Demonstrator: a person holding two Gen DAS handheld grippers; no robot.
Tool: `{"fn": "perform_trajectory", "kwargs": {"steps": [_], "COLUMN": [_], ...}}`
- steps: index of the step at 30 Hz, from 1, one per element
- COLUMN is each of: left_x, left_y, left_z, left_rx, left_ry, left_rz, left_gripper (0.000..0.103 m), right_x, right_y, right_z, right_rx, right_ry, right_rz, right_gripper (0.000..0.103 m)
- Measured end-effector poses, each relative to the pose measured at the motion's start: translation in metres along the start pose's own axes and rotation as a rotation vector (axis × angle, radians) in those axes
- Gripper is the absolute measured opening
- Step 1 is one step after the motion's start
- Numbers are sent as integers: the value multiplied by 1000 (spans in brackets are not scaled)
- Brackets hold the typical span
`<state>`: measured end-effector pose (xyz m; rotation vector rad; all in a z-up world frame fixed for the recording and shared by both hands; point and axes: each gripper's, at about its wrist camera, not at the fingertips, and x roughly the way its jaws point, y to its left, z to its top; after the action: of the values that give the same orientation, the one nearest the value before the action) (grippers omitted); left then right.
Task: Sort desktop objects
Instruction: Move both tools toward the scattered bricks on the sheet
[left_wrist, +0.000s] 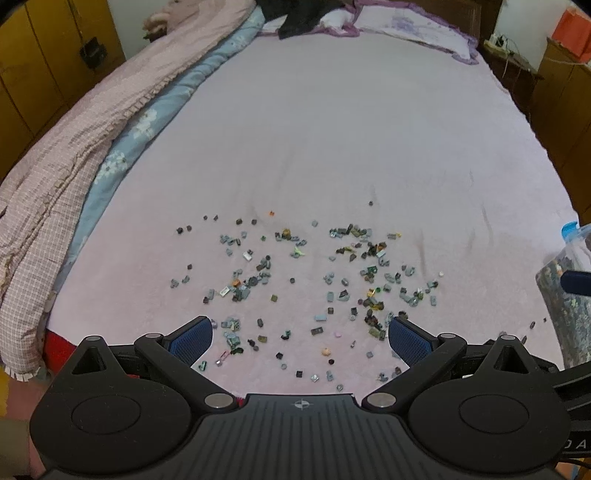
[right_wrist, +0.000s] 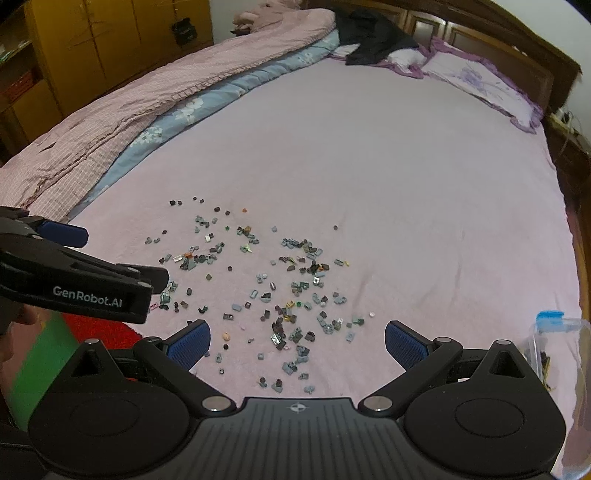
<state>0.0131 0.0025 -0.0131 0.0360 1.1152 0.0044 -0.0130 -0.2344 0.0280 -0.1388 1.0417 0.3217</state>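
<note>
- Left wrist view: our left gripper hangs spread wide and holds nothing, low over the near edge of the bricks, tiny toy pieces strewn across the pink sheet of the bed. A clear tub with a blue clip stands just right of the scatter, and it seems to hold more such bits. Risk here: the pieces are minute and lie touching in clumps, so a closing gripper could pinch two at once or flick a neighbour away over the soft sheet.
- Right wrist view: our right gripper is likewise spread and bare, above the near side of the bricks. The left gripper reaches in left of the scatter; the tub sits at its right edge. Pressing down may dimple the bedding so pieces roll together or sink. The two grippers work close and could knock each other. A piece let go short of the tub would drop back unseen among the rest.
</note>
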Motion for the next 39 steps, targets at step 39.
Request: {"fn": "perform_trajectory", "kwargs": {"steps": [39], "left_x": [129], "left_y": [14], "left_z": [-24], "left_rx": [120], "left_ry": [90], "left_rz": [68], "left_gripper": [102], "right_x": [158], "right_y": [59], "right_z": [17], "right_rx": [-47], "right_ry": [67], "right_rz": [102], "right_gripper": [92]}}
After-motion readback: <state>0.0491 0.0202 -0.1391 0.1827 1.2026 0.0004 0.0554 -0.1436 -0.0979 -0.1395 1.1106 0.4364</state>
